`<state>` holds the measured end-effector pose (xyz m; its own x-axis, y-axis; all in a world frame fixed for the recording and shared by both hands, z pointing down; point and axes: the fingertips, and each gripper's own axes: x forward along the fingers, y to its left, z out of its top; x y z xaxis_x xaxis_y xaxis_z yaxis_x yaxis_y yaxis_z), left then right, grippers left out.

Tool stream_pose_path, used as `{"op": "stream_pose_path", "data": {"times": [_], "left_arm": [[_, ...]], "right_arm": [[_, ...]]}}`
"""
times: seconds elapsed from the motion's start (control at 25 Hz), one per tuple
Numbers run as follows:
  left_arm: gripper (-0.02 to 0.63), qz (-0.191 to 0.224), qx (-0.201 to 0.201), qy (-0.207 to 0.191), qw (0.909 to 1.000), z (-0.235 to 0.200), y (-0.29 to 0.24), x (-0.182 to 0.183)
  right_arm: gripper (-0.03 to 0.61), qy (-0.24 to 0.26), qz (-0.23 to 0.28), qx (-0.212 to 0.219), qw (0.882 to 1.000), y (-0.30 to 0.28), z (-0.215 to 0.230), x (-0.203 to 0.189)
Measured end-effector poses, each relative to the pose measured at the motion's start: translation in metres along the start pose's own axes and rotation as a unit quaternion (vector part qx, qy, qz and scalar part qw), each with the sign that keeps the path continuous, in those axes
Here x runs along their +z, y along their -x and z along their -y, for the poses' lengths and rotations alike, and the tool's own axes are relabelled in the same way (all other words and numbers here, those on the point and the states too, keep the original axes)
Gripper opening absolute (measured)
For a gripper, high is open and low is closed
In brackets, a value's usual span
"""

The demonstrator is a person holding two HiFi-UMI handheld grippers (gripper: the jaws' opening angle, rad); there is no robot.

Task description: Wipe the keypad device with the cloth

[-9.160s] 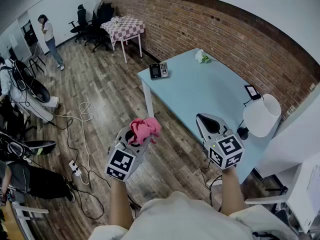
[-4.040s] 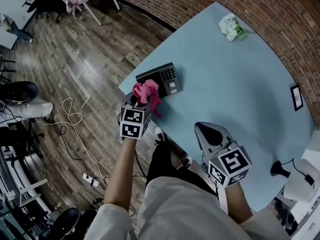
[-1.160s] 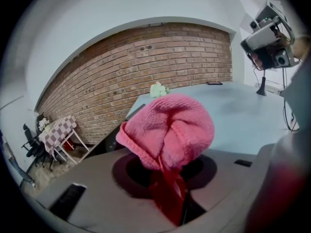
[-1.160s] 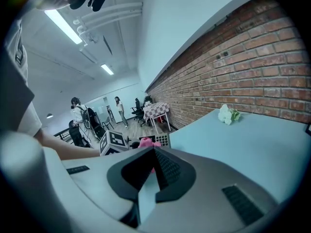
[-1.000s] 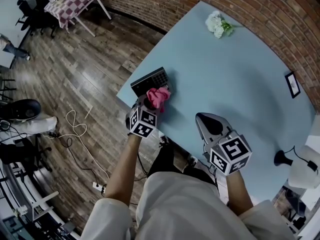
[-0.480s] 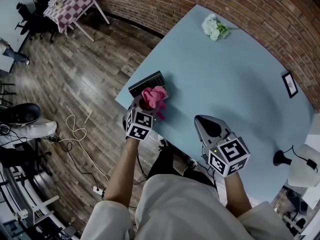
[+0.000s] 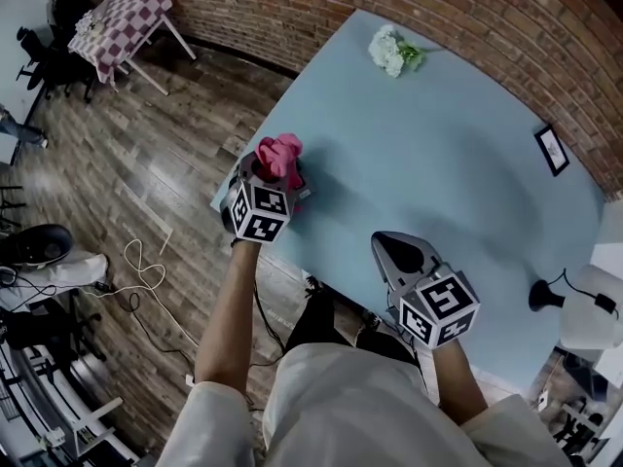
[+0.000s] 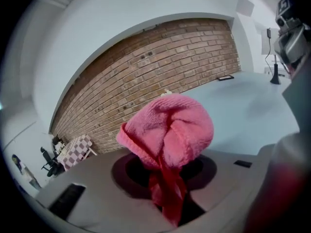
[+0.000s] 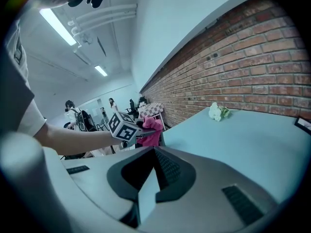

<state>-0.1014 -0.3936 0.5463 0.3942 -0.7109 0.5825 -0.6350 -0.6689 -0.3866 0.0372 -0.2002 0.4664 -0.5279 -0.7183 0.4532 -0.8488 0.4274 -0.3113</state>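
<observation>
The left gripper (image 7: pixel 268 175) sat over the near left corner of the pale blue counter (image 7: pixel 419 163). Its jaws pinched a bunched pink cloth (image 7: pixel 281 152), which stood up above them. The keypad device could not be made out, since gripper and cloth covered that corner. The right gripper (image 7: pixel 397 248) hung over the near edge, its jaws pressed together and holding nothing. Each gripper's cube carried black-and-white square markers. White flowers (image 7: pixel 389 49) lay at the far edge, and a small framed picture (image 7: pixel 552 149) near the right edge.
</observation>
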Motion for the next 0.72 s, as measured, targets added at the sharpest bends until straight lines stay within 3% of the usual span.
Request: {"op": "stream_pose_path", "data": {"times": [0.32, 0.72], "left_arm": [[0.153, 0.010, -0.018, 0.002, 0.9998, 0.023, -0.007, -0.005], [0.153, -0.019, -0.052, -0.011, 0.9984, 0.070, -0.010, -0.029]], "right_arm": [[0.011, -0.014, 0.000, -0.015, 1.000, 0.009, 0.016, -0.005], [0.011, -0.008, -0.007, -0.014, 1.000, 0.015, 0.015, -0.010]]}}
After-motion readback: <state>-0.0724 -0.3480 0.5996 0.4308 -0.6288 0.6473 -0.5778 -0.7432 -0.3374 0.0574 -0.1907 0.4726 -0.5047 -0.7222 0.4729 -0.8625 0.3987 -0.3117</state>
